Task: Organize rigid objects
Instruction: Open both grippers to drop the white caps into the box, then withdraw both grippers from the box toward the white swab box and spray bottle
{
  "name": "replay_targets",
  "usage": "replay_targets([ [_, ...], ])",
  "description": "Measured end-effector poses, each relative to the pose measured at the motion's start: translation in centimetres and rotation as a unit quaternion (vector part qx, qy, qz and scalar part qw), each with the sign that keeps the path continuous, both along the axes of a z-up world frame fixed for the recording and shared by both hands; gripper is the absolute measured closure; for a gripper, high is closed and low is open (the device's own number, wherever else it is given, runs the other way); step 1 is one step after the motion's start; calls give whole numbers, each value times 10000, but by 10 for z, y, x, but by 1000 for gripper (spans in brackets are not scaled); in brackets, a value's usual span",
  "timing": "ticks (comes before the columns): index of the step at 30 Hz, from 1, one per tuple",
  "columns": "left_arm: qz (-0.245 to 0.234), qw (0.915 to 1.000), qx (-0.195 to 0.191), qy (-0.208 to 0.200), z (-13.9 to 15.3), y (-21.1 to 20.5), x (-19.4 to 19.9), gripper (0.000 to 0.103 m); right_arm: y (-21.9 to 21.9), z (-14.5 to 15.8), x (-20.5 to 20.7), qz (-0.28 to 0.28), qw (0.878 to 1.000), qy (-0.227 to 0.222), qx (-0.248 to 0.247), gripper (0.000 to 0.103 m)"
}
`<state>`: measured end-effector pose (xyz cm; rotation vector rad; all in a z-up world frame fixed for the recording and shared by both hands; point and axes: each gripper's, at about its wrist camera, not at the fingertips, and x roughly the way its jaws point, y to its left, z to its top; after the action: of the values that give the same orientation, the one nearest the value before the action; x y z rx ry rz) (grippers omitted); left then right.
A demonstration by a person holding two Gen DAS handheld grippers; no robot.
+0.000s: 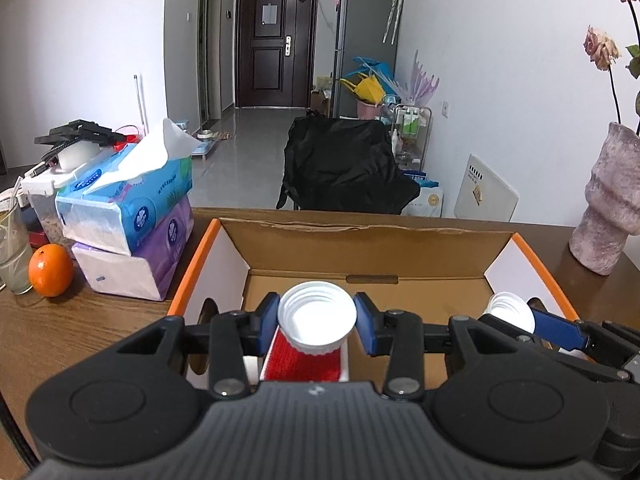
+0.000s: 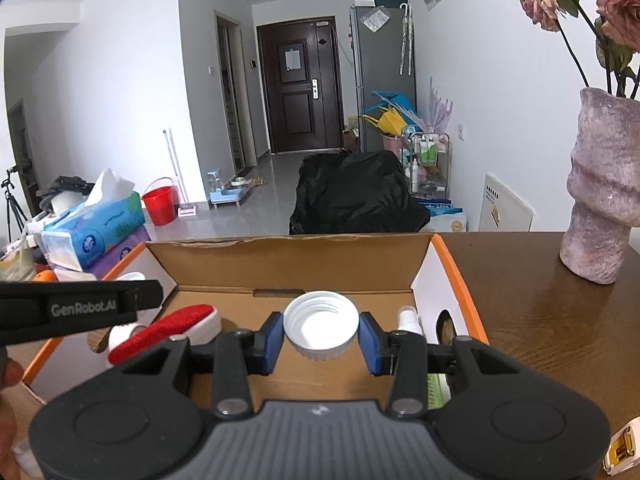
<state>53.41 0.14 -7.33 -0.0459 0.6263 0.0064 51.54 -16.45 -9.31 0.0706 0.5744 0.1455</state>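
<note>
My left gripper is shut on a white threaded cap, held open side up over the orange-rimmed cardboard box. Under it a red lint brush lies in the box. At the right edge of the left wrist view, a second white cap sits against my right gripper's blue finger. In the right wrist view, my right gripper is shut on that white cap above the box floor. The red brush lies to its left, and a white spray bottle to its right.
Stacked tissue packs, an orange and a glass stand left of the box on the wooden table. A pink vase stands to the right. The left gripper's black side overhangs the box's left wall.
</note>
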Motion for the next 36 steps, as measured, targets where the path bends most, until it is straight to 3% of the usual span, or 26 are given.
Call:
replay_targets([
  [10,-55,10000,31,21,0,-2,-2,62,-1,-2,1,9,10000,19,-30,64],
  [12,-51,10000,34,36,1,-2,-2,59,-1,-2,2,21,10000,32,-44,63],
  [13,-40,10000,33,31,1,-2,-2,53,-2,-2,1,11,10000,31,-52,61],
  [14,-26,10000,36,5,2,-1,-3,44,-3,-2,1,11,10000,32,-68,56],
  [16,23,9999,65,-78,4,-2,-5,29,-4,-1,0,-39,9999,23,-97,22],
  [17,55,9999,88,-123,5,-2,-6,22,-5,-1,-1,-98,9999,-31,-96,16],
  [22,206,9992,150,-294,8,0,-10,0,-8,1,-3,-181,9997,-131,-71,4],
  [36,270,9991,137,-306,11,4,-12,0,-7,1,-4,-154,9998,-124,-81,0],
])
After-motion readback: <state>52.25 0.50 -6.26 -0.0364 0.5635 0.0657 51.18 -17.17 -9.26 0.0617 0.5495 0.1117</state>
